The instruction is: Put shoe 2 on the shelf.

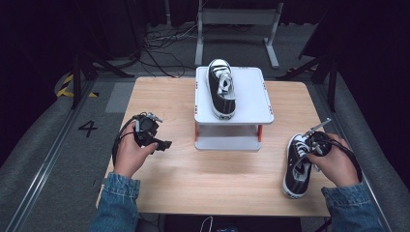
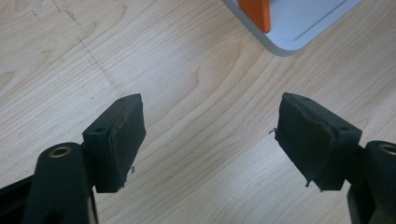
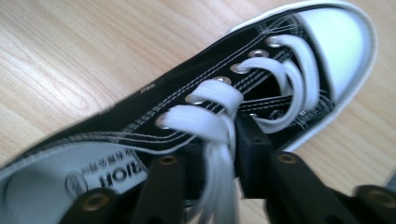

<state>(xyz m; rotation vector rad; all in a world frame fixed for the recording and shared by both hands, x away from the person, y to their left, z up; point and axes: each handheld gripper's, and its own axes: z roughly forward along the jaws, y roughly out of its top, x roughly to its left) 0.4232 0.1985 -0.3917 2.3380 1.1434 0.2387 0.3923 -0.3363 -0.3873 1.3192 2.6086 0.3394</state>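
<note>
Gripping the near shoe (image 1: 297, 166) at its laces (image 3: 212, 128), the right gripper (image 1: 316, 145) sits over the shoe's tongue area at the right edge of the counter (image 1: 212, 183). In the right gripper view, the two black jaws are drawn close together with a white lace strand running down between them; the pads appear to pinch the laces and the tongue. The shoe is a black canvas sneaker with a white toe cap (image 3: 336, 44), white laces and metal eyelets. It lies on the wooden counter with its toe pointing toward the person in the high view, and its printed insole (image 3: 93, 179) is visible next to the jaws in the right gripper view.

The left gripper (image 1: 162, 144) is held above the left half of the counter, well apart from both shoes. In the left gripper view its jaws stand spread wide, with bare wood grain between them and nothing in the gap. A corner of the grey stand (image 2: 299, 28) with an orange leg (image 2: 257, 11) shows at the top of that view.

The stand (image 1: 251, 104) is a two-level white-grey platform at the middle of the counter's far side. A second matching shoe (image 1: 221, 87) rests on its top deck, left of centre, toe pointing away from the person.

Both forearms wear denim sleeves (image 1: 116, 203).
</note>
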